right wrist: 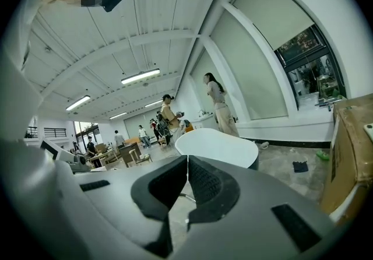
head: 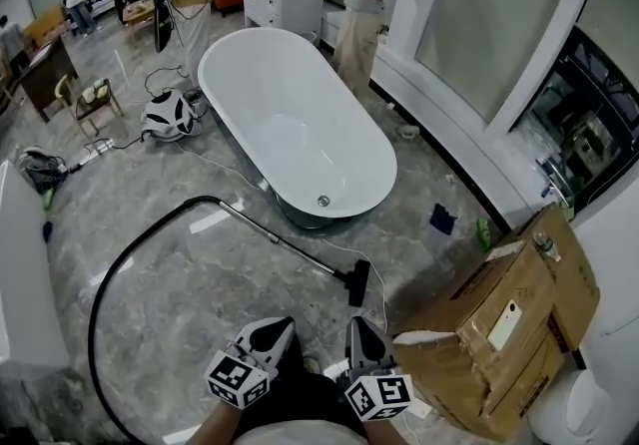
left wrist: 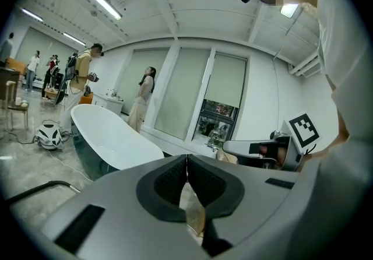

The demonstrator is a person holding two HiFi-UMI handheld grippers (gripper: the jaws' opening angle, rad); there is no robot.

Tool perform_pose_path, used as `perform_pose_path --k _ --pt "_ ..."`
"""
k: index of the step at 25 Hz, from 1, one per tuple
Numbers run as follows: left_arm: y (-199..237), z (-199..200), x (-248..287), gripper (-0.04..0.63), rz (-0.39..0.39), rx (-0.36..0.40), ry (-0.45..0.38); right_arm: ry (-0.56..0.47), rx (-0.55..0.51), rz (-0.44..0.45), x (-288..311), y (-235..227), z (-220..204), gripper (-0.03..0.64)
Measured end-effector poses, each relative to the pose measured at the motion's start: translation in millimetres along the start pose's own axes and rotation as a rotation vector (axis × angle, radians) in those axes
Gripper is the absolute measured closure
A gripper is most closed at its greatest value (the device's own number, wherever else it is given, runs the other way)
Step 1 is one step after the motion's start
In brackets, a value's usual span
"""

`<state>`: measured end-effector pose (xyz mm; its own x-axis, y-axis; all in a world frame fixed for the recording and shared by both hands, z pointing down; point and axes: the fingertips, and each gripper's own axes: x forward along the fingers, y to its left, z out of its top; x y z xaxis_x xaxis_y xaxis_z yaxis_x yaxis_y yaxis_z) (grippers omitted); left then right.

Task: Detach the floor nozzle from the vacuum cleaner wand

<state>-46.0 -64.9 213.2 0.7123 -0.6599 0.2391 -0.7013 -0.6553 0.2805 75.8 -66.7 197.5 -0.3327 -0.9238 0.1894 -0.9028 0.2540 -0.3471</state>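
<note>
Plainly, both tools are empty. The left gripper (head: 268, 333) has its jaws pressed together on nothing, and so does the right gripper (head: 361, 329); each gripper view shows the pads meeting with only floor beyond.

The floor nozzle (head: 358, 283) lies on the marble just ahead of the right gripper, not touched by either, and it is joined to the wand (head: 285, 236), which slants away toward the bathtub (head: 300, 129).

The likeliest trouble is a one-sided pull. If only the nozzle is gripped, the wand and the hose (head: 105, 278) would probably drag along instead of separating. Closed jaws would merely nudge the nozzle, so they need to open first. The release catch cannot be made out, so a pinch may land in the wrong place. The cardboard box (head: 499, 328) stands near on the right and could crowd that arm.

Counted: two grippers, one nozzle, one wand, one hose, one bathtub, one box.
</note>
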Motion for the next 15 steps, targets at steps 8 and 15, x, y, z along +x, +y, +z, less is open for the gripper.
perform_pose_path --k 8,15 --pt "20 30 43 0.584 -0.048 0.010 0.006 0.009 0.030 -0.052 32 -22 18 0.601" --pt "46 57 71 0.584 -0.099 0.050 0.013 -0.010 0.001 -0.099 71 -34 43 0.601"
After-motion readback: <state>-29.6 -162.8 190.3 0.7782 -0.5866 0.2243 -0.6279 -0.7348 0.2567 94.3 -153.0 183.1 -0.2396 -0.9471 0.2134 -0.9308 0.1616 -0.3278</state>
